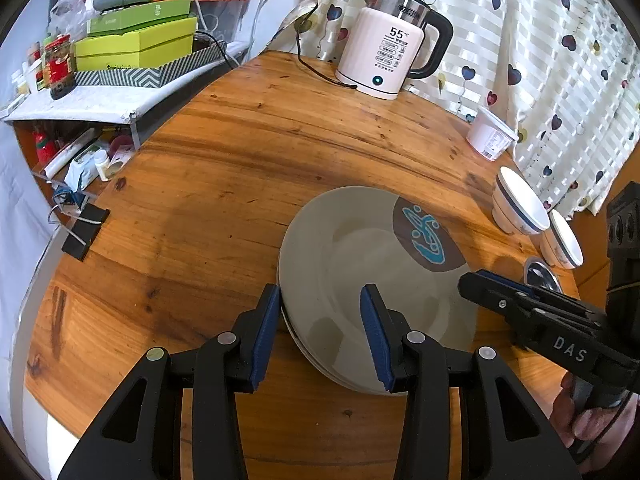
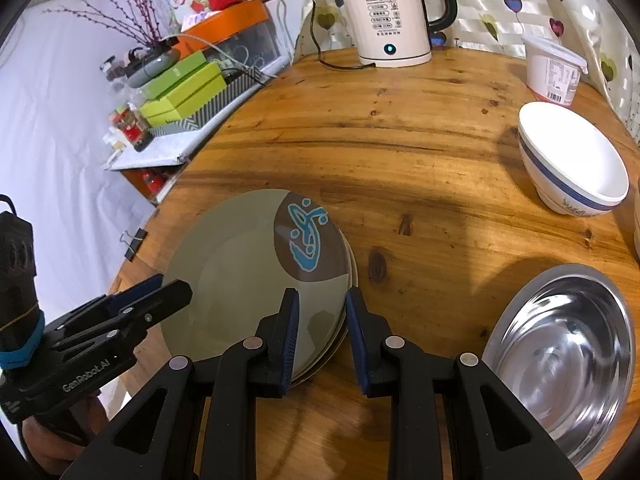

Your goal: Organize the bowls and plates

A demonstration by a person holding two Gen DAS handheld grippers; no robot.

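A stack of grey-green plates (image 1: 360, 264) with a blue fish motif lies on the round wooden table (image 1: 240, 160); it also shows in the right wrist view (image 2: 240, 264). My left gripper (image 1: 320, 312) is open, its jaws astride the stack's near left rim. My right gripper (image 2: 322, 320) is open, its jaws astride the stack's near right rim. A white bowl with a blue band (image 2: 572, 160) stands at the right, also in the left wrist view (image 1: 518, 204), with a second white bowl (image 1: 562, 240) beside it. A steel bowl (image 2: 560, 348) sits near right.
A white kettle (image 1: 394, 46) stands at the back of the table with its cord. A white tub (image 1: 490, 134) stands by the curtain. A cluttered shelf with green boxes (image 1: 136, 46) is at the left. A binder clip (image 1: 86, 226) lies at the table's left edge.
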